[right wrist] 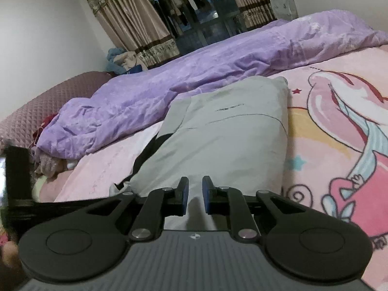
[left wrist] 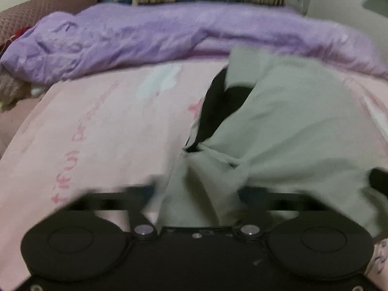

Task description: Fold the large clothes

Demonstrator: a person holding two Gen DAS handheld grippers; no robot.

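Grey garment (right wrist: 225,133), one; two grippers (right wrist: 195,195)

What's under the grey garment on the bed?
The grey garment lies on the pink cartoon sheet; black lining shows inside its folds. Whatever sits beneath its middle is covered.

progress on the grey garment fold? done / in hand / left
Done: in the right wrist view the grey garment already lies narrowed into a rough rectangle on the pink sheet.
In hand: left gripper has bunched grey cloth between its fingers, the frame blurred; right gripper sits at the near hem, jaws slightly apart, grip unclear.
Left: black lining still shows at the left edge; final fold and flattening.
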